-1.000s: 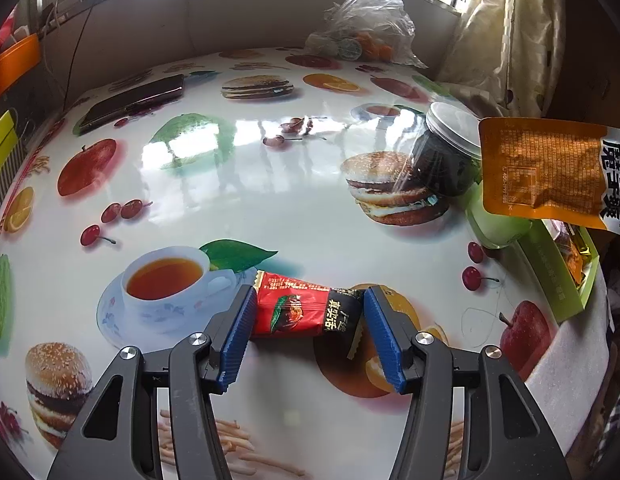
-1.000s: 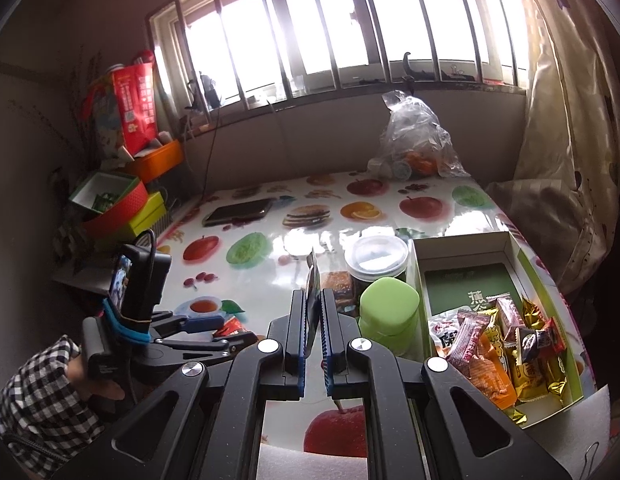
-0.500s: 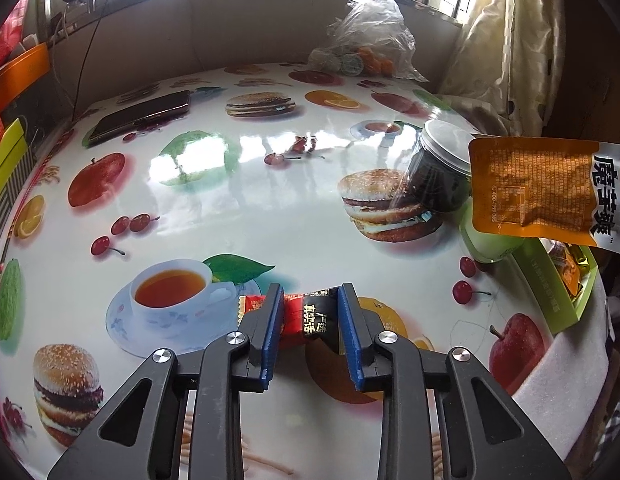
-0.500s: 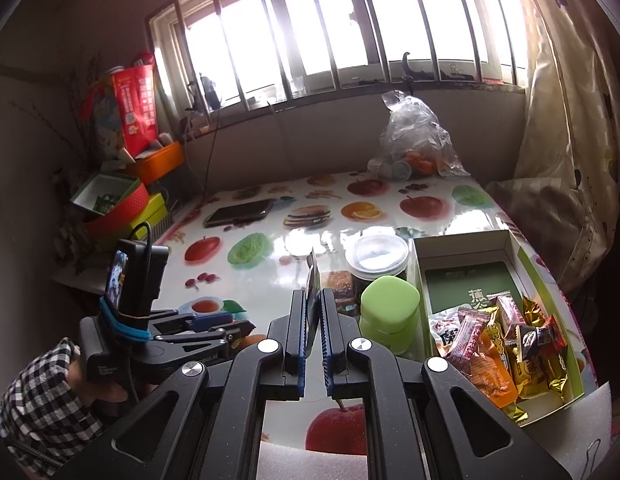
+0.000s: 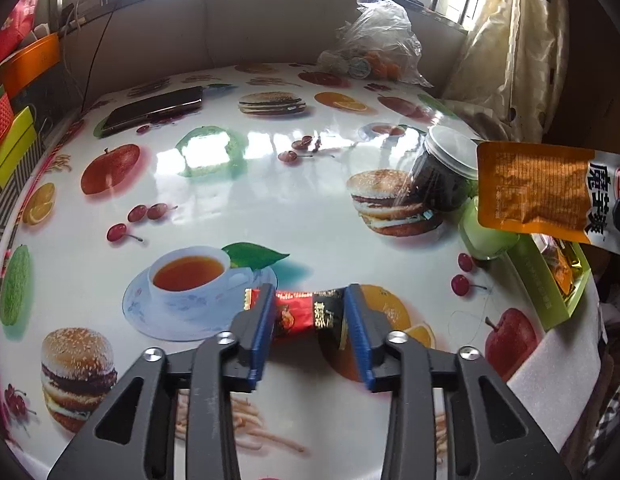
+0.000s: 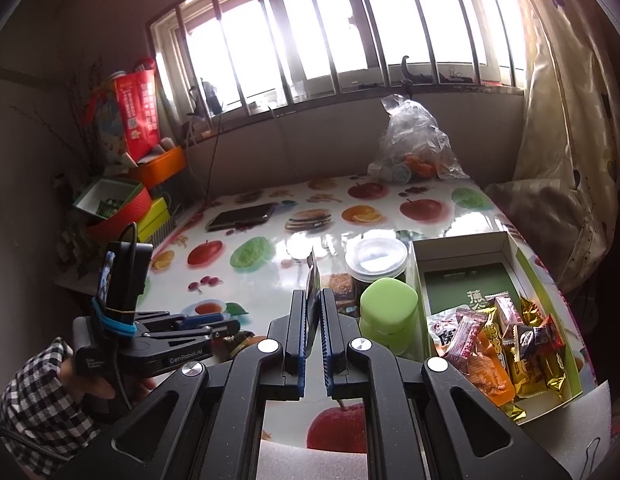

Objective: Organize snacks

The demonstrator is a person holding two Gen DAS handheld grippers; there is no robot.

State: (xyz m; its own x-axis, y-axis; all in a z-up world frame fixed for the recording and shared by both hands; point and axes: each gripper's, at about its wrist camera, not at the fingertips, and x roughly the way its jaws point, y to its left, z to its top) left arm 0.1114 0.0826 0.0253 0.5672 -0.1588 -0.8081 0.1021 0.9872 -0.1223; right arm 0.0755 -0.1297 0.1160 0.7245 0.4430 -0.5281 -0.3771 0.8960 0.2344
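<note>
Left gripper (image 5: pixel 308 318) jaws opening around red-black candy (image 5: pixel 306 312) on table (image 5: pixel 270 200); right gripper (image 6: pixel 314 332) clamped on orange packet (image 5: pixel 546 190) edge.

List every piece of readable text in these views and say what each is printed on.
"魔芋爽": orange snack packet, shut in the right gripper.
"GenRobot.AI": side of the left gripper.
Red candy wrapper between the left gripper's opening jaws: characters too blurred.
Green box insert, boxed snacks, red bag: too small.
</note>
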